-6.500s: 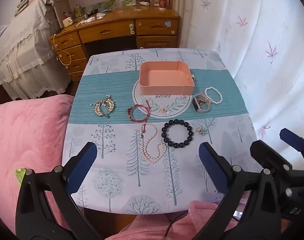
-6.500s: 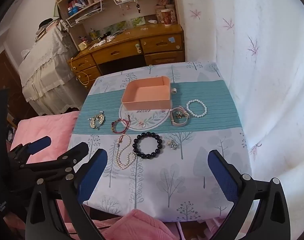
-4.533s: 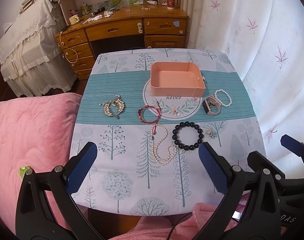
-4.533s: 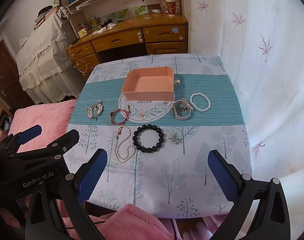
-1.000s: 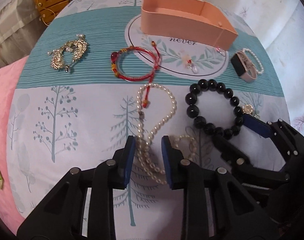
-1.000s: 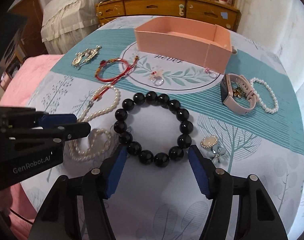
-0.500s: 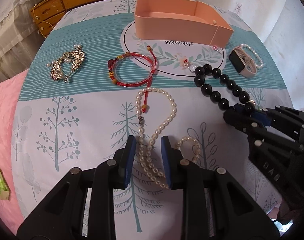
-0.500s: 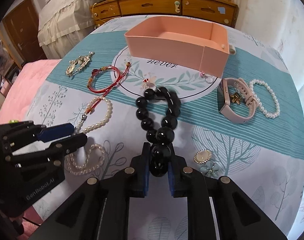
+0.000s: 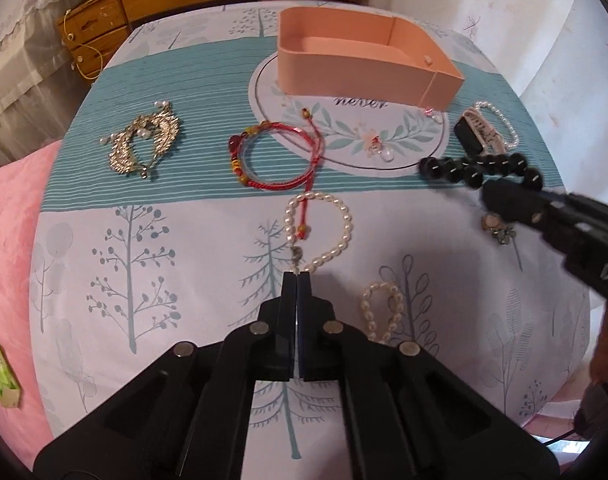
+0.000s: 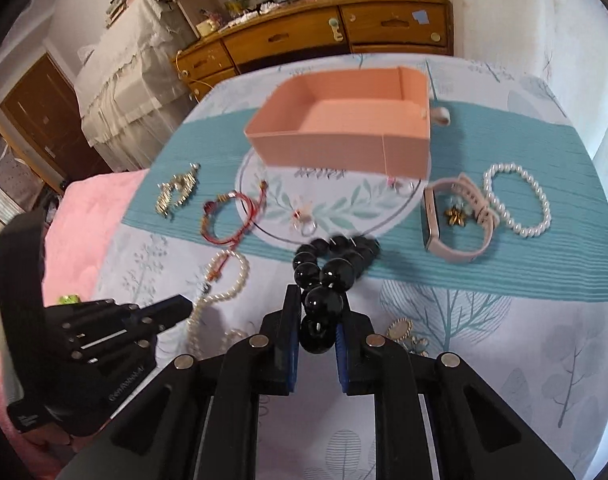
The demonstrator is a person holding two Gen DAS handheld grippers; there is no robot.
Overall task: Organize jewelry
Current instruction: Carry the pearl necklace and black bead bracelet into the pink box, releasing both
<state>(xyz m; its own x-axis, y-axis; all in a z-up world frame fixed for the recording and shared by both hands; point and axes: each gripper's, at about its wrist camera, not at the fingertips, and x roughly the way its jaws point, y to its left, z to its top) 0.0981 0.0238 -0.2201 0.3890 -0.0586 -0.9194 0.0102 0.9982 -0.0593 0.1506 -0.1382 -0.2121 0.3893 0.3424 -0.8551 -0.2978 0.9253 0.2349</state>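
Observation:
My left gripper [image 9: 297, 278] points down at the tree-print tablecloth. Its jaws are closing and meet on the strand of the white pearl necklace [image 9: 338, 216], whose loops lie on either side of the fingers. The right gripper [image 10: 318, 312] is shut on a bead of the black bead bracelet [image 10: 336, 260], which hangs folded above the cloth, short of the empty pink box [image 10: 336, 152]. In the left wrist view the right gripper [image 9: 490, 192] reaches in from the right with the black bracelet [image 9: 480, 166] at its tip, and the pink box [image 9: 344, 76] stands behind.
On the cloth lie a red string bracelet [image 9: 279, 189], a gold ornament [image 9: 143, 144], a pink watch [image 10: 432, 224], a white pearl bracelet [image 10: 546, 210], a small brooch [image 10: 400, 328] and a clear charm [image 10: 306, 222]. A pink blanket [image 9: 7, 240] borders the left edge. A wooden desk [image 10: 344, 36] stands behind.
The left jaws have closed from a narrow gap onto the pearl strand. The right gripper has clamped the black bracelet and lifted it off the cloth towards the box.

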